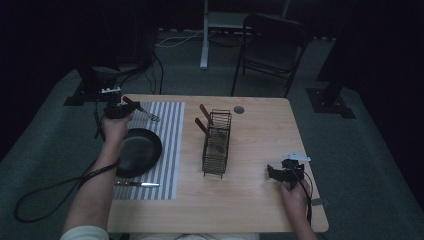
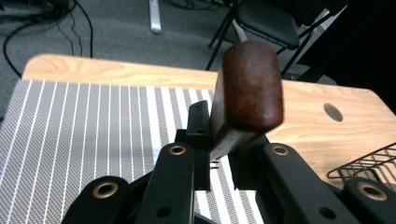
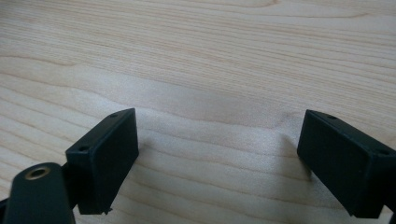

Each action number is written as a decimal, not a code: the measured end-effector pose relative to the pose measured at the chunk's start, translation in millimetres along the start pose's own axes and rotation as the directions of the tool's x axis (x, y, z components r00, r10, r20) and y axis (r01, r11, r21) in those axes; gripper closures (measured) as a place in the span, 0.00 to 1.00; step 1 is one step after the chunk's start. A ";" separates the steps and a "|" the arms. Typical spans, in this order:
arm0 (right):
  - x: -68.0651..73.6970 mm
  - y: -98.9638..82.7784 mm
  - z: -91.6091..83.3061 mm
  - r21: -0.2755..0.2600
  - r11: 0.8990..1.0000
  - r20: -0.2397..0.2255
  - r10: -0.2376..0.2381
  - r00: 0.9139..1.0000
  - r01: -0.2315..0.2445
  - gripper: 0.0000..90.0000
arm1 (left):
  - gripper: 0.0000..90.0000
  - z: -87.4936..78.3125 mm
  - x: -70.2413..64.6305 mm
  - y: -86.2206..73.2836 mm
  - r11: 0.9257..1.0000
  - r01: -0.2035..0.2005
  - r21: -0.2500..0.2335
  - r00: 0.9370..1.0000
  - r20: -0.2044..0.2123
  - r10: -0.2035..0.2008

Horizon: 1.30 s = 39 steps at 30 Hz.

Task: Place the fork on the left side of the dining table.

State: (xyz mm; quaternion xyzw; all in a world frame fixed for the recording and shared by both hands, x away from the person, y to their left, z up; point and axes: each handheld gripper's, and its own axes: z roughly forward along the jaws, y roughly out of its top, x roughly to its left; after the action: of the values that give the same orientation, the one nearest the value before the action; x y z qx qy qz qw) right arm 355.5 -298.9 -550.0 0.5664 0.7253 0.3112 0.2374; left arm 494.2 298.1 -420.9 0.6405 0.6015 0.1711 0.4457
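writing: I read no brand or label anywhere
left gripper: black jaws clamped on fork by its handle, over far left corner of mat
fork handle: dark brown wood, rounded end, smooth; metal tines out over mat
mat: grey woven, thin white stripes
pan: round, black, matte, on mat
knife: wood handle, steel blade, mat's near edge
rack: black wire, holds wood-handled cutlery
table: pale wood grain
right gripper: I see jaws wide apart, empty, over bare table
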 end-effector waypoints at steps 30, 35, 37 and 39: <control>0.0 0.0 0.0 0.000 1.000 0.000 0.000 1.000 0.000 0.13 | 0.89 25.3 30.0 -23.5 0.982 0.181 0.056 0.980 0.072 -0.185; 0.0 0.0 0.0 0.000 1.000 0.000 0.000 1.000 0.000 0.13 | 0.85 29.1 40.6 -25.5 0.975 0.209 0.077 0.977 0.039 -0.212; 0.0 0.0 0.0 0.000 1.000 0.000 0.000 1.000 0.000 0.13 | 0.83 30.4 46.8 -29.3 0.963 0.260 0.076 0.964 0.027 -0.263; 0.0 0.0 0.0 0.000 1.000 0.000 0.000 1.000 0.000 0.13 | 0.83 31.3 52.8 -35.0 0.945 0.322 0.065 0.945 0.037 -0.325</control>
State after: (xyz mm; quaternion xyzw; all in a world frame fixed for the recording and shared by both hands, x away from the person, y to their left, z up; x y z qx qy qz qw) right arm 355.5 -298.9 -550.0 0.5665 0.7252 0.3111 0.2374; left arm 507.7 331.2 -481.9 0.5498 0.6925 0.0630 0.4628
